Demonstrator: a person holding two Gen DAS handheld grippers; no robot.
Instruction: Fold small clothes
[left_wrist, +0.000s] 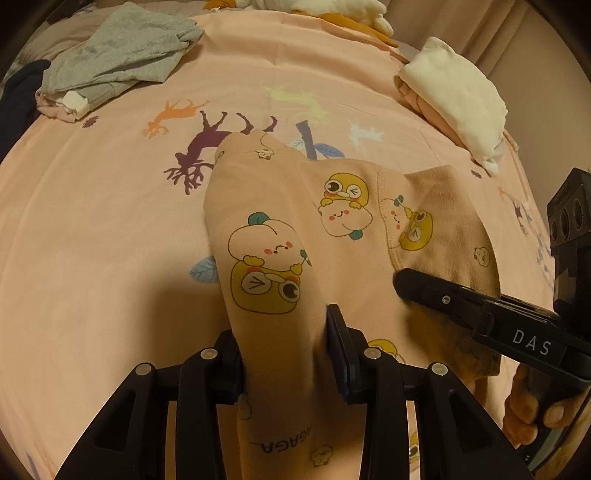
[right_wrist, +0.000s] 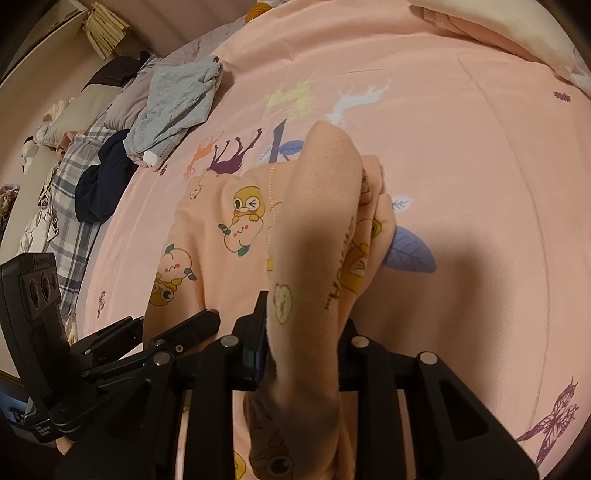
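A small peach garment (left_wrist: 343, 236) printed with yellow cartoon ducks and peaches lies on the pink bedsheet. My left gripper (left_wrist: 284, 354) is shut on a raised fold at its near left edge. My right gripper (right_wrist: 303, 350) is shut on a raised fold at its near right edge (right_wrist: 317, 229). The right gripper also shows at the right of the left wrist view (left_wrist: 480, 310), and the left gripper at the lower left of the right wrist view (right_wrist: 177, 332). The garment's far part rests flat on the sheet.
A grey garment (left_wrist: 118, 55) lies crumpled at the far left, next to a dark navy one (right_wrist: 103, 181). A stack of folded cream and pink clothes (left_wrist: 458, 99) sits at the far right. The pink sheet (left_wrist: 103, 229) carries deer and leaf prints.
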